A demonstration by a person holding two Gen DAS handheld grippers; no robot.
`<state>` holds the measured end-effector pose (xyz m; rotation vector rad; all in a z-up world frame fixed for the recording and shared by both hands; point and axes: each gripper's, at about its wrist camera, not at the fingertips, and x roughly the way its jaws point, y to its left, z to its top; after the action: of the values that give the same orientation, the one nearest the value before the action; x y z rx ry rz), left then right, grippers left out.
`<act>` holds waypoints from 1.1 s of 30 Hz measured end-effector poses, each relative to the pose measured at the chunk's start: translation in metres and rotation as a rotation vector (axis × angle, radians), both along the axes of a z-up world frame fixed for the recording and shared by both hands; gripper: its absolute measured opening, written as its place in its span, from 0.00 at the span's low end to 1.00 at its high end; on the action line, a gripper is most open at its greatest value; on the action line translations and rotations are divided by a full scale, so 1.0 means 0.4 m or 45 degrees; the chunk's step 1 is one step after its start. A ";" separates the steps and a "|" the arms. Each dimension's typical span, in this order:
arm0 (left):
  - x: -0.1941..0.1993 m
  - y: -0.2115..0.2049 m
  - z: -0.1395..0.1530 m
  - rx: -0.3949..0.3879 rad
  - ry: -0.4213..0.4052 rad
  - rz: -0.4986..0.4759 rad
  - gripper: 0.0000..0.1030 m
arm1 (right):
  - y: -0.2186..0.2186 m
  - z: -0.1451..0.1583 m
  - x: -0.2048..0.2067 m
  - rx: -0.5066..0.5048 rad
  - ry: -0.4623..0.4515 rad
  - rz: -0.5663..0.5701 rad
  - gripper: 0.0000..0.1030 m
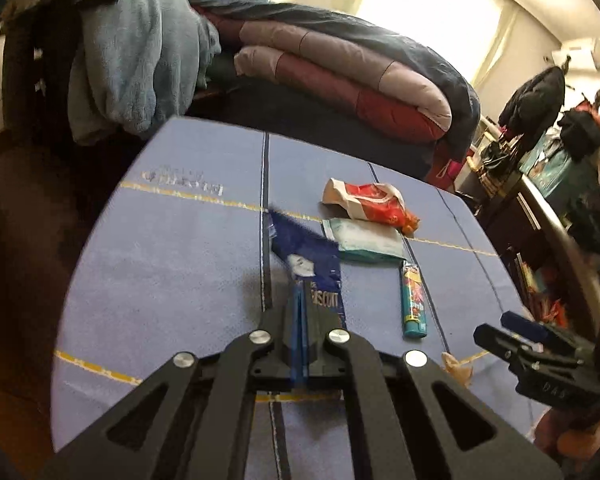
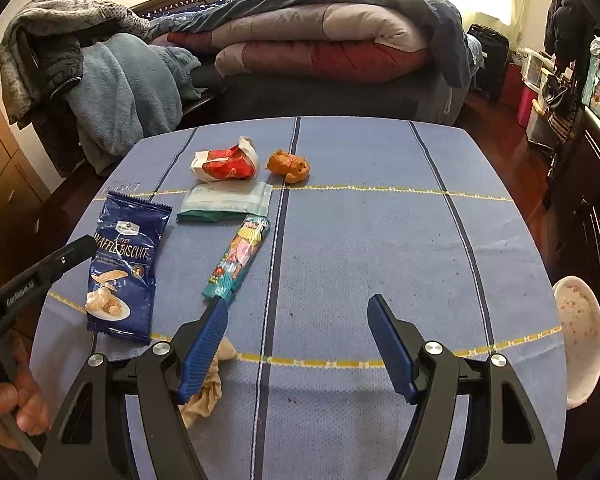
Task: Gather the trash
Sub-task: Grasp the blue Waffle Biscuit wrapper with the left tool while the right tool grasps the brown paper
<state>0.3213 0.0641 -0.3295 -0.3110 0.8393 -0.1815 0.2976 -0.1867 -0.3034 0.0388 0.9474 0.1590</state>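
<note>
A table under a blue striped cloth (image 2: 380, 240) stands before a bed (image 2: 340, 92) piled with folded quilts (image 2: 320, 44). Beyond its far left corner, clothes (image 2: 112, 80) hang heaped. A bright window (image 1: 432, 12) lights pale walls; the floor (image 2: 500, 120) is dark wood.

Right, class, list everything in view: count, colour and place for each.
waffle biscuit packet: 1, dark blue, table's left, pinched by the left tool
snack wrapper: 1, red and white, far side
flat pack: 1, pale green, beside that wrapper
stick wrapper: 1, teal, centre
small figure: 1, orange-brown, far centre
crumpled tissue: 1, beige, below right tool
bowl: 1, white, speckled, right edge
tablecloth: 1, striped blue, covering table
left tool: 1, black, shut
right tool: 1, black, blue pads, open
</note>
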 end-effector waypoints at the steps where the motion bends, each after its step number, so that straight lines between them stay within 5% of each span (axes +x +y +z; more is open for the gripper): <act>1: 0.006 -0.003 -0.011 0.003 0.028 -0.003 0.06 | -0.002 0.000 -0.002 0.002 0.001 -0.003 0.70; 4: 0.021 -0.008 -0.057 -0.013 0.116 0.014 0.30 | -0.006 0.000 -0.006 0.012 0.004 -0.006 0.70; 9: 0.026 -0.018 -0.055 -0.047 0.097 0.046 0.74 | -0.013 0.002 -0.011 0.019 -0.002 -0.005 0.70; 16: 0.055 -0.135 -0.061 0.223 0.106 0.033 0.87 | -0.030 -0.002 -0.013 0.045 -0.002 -0.019 0.70; 19: 0.065 -0.176 -0.073 0.377 0.107 0.061 0.86 | -0.045 -0.004 -0.017 0.055 0.001 -0.032 0.70; 20: 0.065 -0.185 -0.075 0.421 0.103 0.070 0.77 | -0.051 -0.003 -0.018 0.058 0.000 -0.037 0.70; 21: 0.062 -0.194 -0.074 0.485 0.086 0.082 0.57 | -0.055 -0.002 -0.019 0.059 -0.001 -0.041 0.70; 23: 0.056 -0.188 -0.063 0.469 0.079 0.062 0.32 | -0.065 0.002 -0.022 0.063 -0.005 -0.050 0.70; 26: 0.048 -0.159 -0.056 0.399 0.081 0.052 0.12 | -0.064 0.003 -0.019 0.073 -0.005 -0.048 0.70; 33: -0.018 -0.034 0.017 0.300 -0.010 0.201 0.11 | 0.017 -0.017 -0.036 0.096 0.041 0.091 0.72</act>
<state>0.3142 0.0505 -0.3225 -0.1538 0.8154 0.0635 0.2833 -0.1800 -0.3101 0.0771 0.9754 0.2607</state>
